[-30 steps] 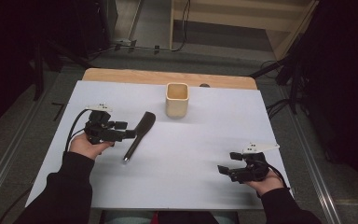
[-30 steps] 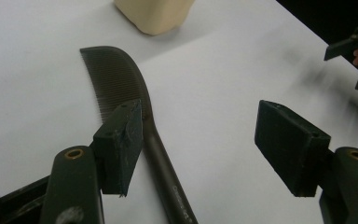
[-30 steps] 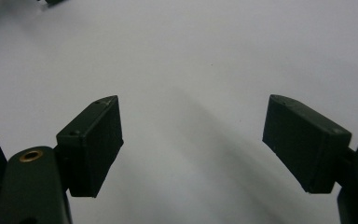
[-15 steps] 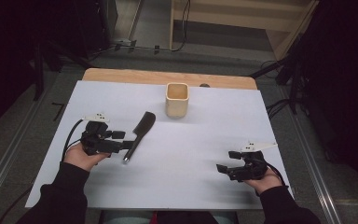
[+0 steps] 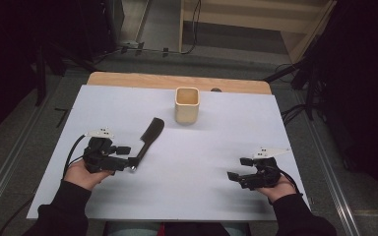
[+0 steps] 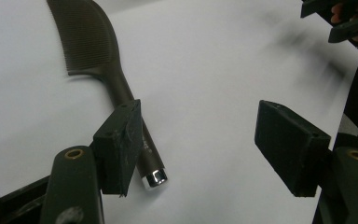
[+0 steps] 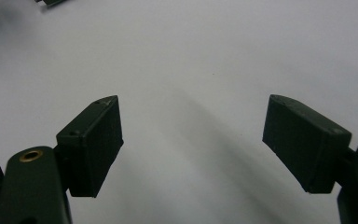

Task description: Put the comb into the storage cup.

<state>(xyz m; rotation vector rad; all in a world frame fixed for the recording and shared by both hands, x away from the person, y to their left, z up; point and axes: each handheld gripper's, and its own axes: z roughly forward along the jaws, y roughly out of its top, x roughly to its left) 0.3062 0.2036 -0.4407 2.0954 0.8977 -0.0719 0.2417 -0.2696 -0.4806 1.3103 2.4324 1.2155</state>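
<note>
A black comb (image 5: 150,134) lies slantwise on the white table sheet (image 5: 202,196), its handle toward the person. In the left gripper view the comb (image 6: 98,60) runs up to the left, and its metal-tipped handle end (image 6: 154,177) lies just inside the left-hand jaw. My left gripper (image 5: 128,158) (image 6: 200,135) is open, with its jaws set wide at the handle end and neither pad pressing on it. At the near right my right gripper (image 5: 238,168) (image 7: 191,135) rests low over bare sheet, open and with nothing between its jaws.
A cream square cup (image 5: 187,105) stands upright at the far middle of the sheet, beyond the comb. A strip of wooden tabletop (image 5: 128,79) shows past the sheet's far edge. The right gripper (image 6: 338,18) appears at the top right of the left gripper view.
My left gripper has slid back along the comb toward the person, from beside the handle's middle to its end. The comb and the right gripper have stayed where they were.
</note>
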